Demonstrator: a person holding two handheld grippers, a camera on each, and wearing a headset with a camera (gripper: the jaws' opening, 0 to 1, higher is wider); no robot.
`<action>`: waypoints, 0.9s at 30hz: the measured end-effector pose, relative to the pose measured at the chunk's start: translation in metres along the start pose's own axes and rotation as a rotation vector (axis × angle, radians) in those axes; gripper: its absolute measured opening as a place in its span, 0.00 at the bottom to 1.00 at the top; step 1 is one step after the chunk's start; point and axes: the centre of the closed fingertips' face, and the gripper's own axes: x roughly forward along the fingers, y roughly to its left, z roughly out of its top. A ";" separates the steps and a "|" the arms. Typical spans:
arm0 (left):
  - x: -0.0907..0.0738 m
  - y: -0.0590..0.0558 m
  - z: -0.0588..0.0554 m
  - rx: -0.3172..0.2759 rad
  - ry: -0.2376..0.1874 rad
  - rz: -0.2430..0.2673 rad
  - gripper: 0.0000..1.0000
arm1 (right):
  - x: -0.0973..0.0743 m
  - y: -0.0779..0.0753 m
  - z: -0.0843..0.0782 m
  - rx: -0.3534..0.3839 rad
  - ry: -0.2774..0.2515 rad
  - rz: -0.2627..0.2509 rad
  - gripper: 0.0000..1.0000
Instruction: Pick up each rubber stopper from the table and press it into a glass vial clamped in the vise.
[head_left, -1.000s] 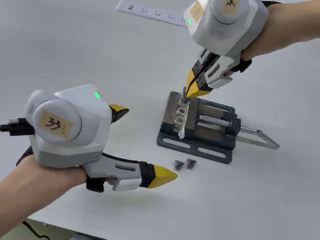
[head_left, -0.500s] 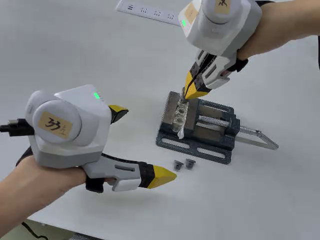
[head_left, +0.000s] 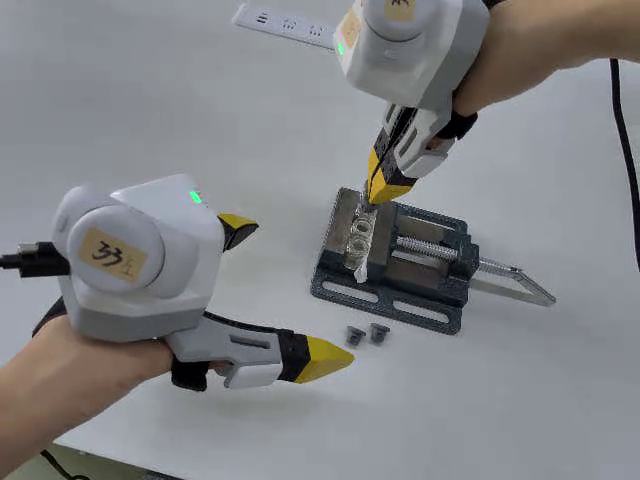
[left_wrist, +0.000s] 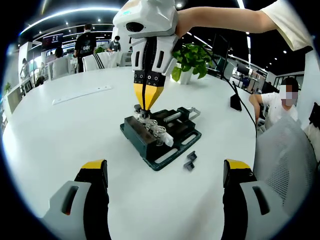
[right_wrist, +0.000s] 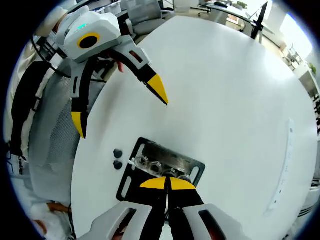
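A dark vise (head_left: 436, 290) (left_wrist: 177, 142) (right_wrist: 129, 177) clamps a row of glass vials (head_left: 359, 240) (left_wrist: 157, 132). My right gripper (head_left: 376, 197) (left_wrist: 145, 104) (right_wrist: 168, 183) is shut, with its yellow tips down on the mouth of the farthest vial. I cannot tell whether a stopper sits under the tips. Two grey rubber stoppers (head_left: 368, 333) (left_wrist: 190, 160) (right_wrist: 117, 158) lie on the table just in front of the vise. My left gripper (head_left: 285, 295) (left_wrist: 165, 170) (right_wrist: 121, 115) hovers open and holds nothing, to the left of the vise and the stoppers.
The vise's screw handle (head_left: 515, 281) sticks out to the right. A white power strip (head_left: 285, 22) lies at the far edge of the white table (head_left: 200, 120), and a black cable (head_left: 625, 150) runs down the right side. People, chairs and a plant (left_wrist: 192, 60) stand behind.
My right gripper has swung its body left and leaned more steeply, while its tips stay at the far vial. The left gripper has stayed in place.
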 end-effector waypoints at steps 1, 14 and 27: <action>0.000 0.000 0.000 -0.002 -0.001 -0.002 0.96 | 0.000 0.001 0.000 0.004 -0.001 0.002 0.00; 0.003 -0.001 -0.002 -0.010 -0.006 -0.007 0.96 | 0.002 0.001 0.000 0.055 0.017 0.019 0.00; 0.004 0.001 -0.005 -0.019 -0.007 -0.005 0.96 | 0.003 0.000 0.001 0.061 0.053 0.032 0.00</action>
